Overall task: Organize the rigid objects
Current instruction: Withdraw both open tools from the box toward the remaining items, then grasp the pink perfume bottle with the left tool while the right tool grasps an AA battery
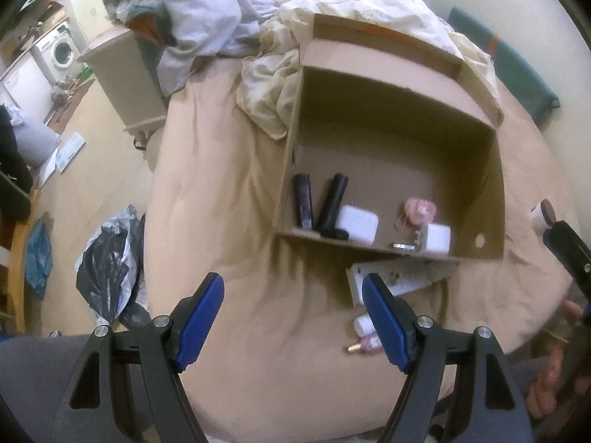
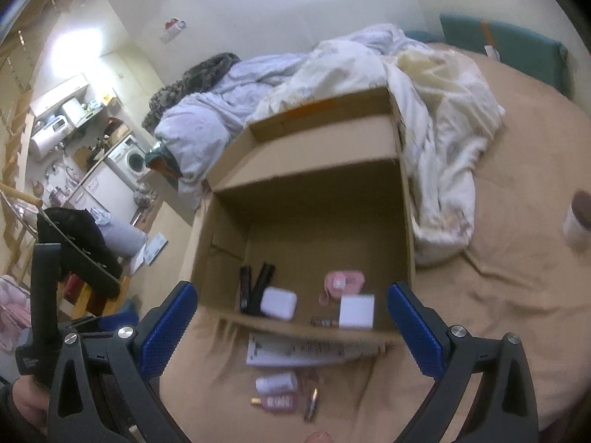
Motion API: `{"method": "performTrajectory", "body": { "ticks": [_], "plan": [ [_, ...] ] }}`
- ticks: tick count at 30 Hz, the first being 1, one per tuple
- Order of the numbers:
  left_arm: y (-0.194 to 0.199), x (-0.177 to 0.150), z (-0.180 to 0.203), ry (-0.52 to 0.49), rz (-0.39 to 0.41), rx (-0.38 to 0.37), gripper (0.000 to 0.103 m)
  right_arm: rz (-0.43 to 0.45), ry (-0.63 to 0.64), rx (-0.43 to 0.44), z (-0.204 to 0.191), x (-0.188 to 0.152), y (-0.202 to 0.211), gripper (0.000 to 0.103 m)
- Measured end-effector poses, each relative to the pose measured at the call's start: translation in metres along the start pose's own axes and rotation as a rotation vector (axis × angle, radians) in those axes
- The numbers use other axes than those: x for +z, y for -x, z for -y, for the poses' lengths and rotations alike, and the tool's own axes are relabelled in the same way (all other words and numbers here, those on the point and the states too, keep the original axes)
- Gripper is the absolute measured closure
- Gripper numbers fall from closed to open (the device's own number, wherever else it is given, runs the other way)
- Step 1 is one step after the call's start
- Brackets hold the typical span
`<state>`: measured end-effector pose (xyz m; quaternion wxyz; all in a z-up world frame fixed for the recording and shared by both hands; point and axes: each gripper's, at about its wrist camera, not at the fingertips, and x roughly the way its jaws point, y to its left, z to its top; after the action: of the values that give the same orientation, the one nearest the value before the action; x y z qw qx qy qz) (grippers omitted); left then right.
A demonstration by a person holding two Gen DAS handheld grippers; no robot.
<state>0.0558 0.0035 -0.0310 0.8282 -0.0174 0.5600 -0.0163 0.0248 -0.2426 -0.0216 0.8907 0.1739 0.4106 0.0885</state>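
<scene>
With both the left claw and right claw spread apart and empty, the small pink bottle could sink or roll on the soft bed when pinched, missing the cardboard box.

Crumpled white duvet on bed behind box. Washing machine far left. Black plastic bag on floor beside bed. Teal headboard.

Cardboard box on the bed, two chargers and two tubes inside along its near wall, bottles before it, bedding behind.
</scene>
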Motion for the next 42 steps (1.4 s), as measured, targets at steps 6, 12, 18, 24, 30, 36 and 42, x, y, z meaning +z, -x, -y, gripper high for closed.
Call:
{"method": "performTrajectory", "body": {
  "ticks": [6,12,18,24,30,36,42],
  "plan": [
    [-0.017,-0.034,0.016,-0.054,-0.050,0.010,0.028,-0.104,-0.087,0.032,0.007,-0.033,0.001,0.000],
    [-0.065,-0.064,0.043,-0.035,-0.201,-0.015,0.028,-0.141,-0.086,0.005,0.005,-0.046,-0.007,0.000],
    [-0.104,-0.081,0.073,-0.004,-0.300,-0.034,0.028,-0.162,-0.127,-0.006,0.015,-0.043,-0.017,0.000],
    [-0.125,-0.084,0.088,-0.011,-0.321,0.005,0.028,-0.177,-0.113,-0.008,0.014,-0.042,-0.023,0.000],
    [-0.136,-0.085,0.095,-0.023,-0.342,0.048,0.027,-0.185,-0.098,-0.013,0.012,-0.041,-0.026,0.000],
    [-0.131,-0.086,0.096,-0.023,-0.305,0.014,0.063,-0.204,-0.076,-0.024,0.008,-0.043,-0.032,0.000],
    [-0.123,-0.085,0.089,-0.040,-0.322,-0.019,0.077,-0.213,-0.056,-0.021,0.005,-0.044,-0.036,0.000]
  ]
}}
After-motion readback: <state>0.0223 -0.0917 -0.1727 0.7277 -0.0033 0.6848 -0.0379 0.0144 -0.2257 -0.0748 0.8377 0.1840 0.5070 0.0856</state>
